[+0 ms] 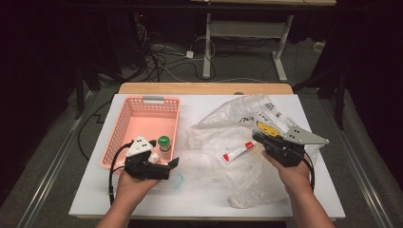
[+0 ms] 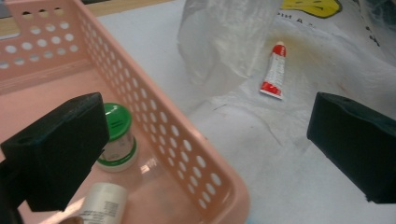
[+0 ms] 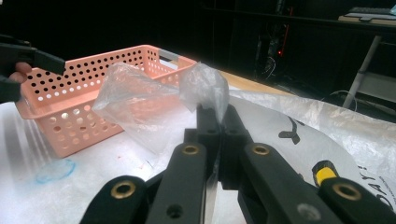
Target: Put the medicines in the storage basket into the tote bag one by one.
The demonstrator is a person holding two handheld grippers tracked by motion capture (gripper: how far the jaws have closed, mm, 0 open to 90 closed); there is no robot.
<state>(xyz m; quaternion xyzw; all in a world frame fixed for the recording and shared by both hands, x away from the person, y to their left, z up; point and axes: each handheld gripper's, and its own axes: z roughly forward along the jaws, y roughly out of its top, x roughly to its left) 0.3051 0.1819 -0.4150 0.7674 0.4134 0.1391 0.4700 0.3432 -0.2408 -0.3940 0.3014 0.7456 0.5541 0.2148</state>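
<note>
A pink perforated basket [image 1: 142, 116] sits at the table's left. Inside it stand a green-capped jar [image 1: 163, 142] [image 2: 116, 135] and a white bottle [image 1: 154, 156] [image 2: 100, 205]. My left gripper [image 1: 164, 155] [image 2: 205, 149] is open wide over the basket's near right corner, one jaw inside the basket and one outside, holding nothing. A crumpled clear plastic bag [image 1: 228, 128] [image 3: 140, 100] spreads over the table's right half. My right gripper [image 1: 257, 137] [image 3: 217, 116] is shut on a fold of the bag, lifting it. A red-and-white tube [image 1: 237, 152] [image 2: 275, 70] lies on the bag.
The white table [image 1: 199, 194] has a wooden strip along its far edge. A faint blue ring mark [image 3: 56, 170] lies on the table in front of the basket. Cables and desk legs stand on the floor behind.
</note>
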